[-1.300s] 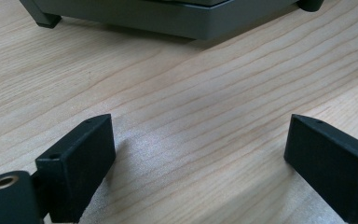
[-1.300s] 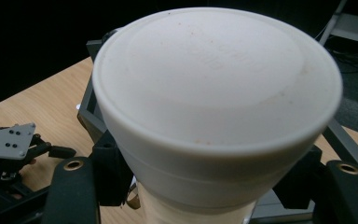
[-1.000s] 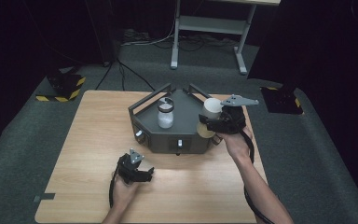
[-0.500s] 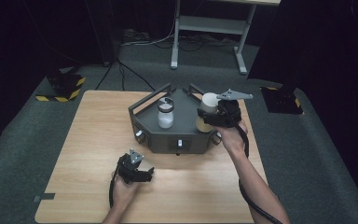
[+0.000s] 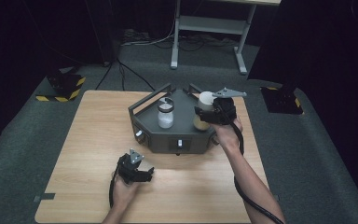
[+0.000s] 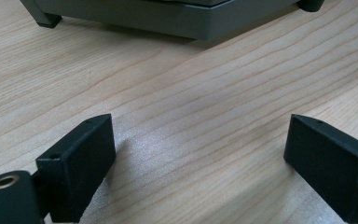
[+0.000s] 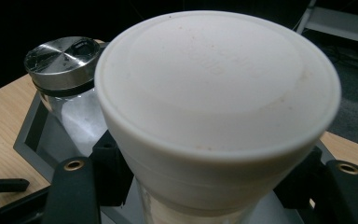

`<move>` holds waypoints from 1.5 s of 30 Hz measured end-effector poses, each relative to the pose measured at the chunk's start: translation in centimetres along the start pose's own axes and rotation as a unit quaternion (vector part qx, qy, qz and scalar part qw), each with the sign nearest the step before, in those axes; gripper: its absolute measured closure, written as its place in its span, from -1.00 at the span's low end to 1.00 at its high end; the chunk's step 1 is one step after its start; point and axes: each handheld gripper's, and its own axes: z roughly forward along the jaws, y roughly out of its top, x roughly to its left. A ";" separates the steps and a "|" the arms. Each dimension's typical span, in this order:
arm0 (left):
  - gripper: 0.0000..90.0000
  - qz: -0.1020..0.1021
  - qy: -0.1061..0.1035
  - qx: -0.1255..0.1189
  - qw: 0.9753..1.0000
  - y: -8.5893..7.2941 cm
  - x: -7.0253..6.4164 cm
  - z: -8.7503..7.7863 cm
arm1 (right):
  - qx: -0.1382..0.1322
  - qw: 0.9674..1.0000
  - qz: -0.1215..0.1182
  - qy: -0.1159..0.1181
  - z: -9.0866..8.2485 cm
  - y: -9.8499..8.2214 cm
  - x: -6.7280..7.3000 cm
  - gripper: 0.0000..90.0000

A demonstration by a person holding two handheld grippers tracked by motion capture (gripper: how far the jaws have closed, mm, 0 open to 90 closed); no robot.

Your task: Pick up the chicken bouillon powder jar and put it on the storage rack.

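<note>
White plastic caps the jar (image 7: 216, 107) that our right tool (image 5: 213, 111) holds — its two black jaws clamp the jar just under the lid (image 5: 206, 98), one on each side, as the right gripper view looks down over the lid's flat top. In the high view the jar sits in the grip above the right part of the grey tray (image 5: 144, 120), a dark angular stand with low rails that rests on the far middle of the wooden table (image 5: 88, 135). We see pale, yellowish contents through the jar's lower part.

Left of it, inside the tray, stands a second jar (image 5: 165, 113) — clear glass with a shiny metal lid and white contents, upright and apart from the held one.

Our left tool (image 5: 137, 171) lies low over the near part of the table, in front of the tray's near wall. Its jaws stand wide apart with only bare wood grain between them, and the tray's base (image 6: 168, 18) shows beyond them in the left gripper view.
</note>
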 end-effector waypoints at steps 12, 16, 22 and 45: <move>-0.80 0.000 0.000 0.000 1.000 0.0 0.0 0.0 | 0.006 1.000 -0.001 -0.005 0.9 0.1 0.1 -0.23; -0.80 0.000 0.000 0.000 1.000 0.0 0.0 0.0 | 0.007 1.000 0.000 -0.006 1.0 0.1 0.1 -0.23; -0.80 0.000 0.000 0.000 1.000 0.0 0.0 0.0 | 0.009 1.000 -0.002 -0.006 1.5 0.1 0.2 -0.23; -0.80 0.000 0.000 0.000 1.000 0.0 0.0 0.0 | 0.015 1.000 0.001 -0.004 2.4 0.0 0.2 -0.23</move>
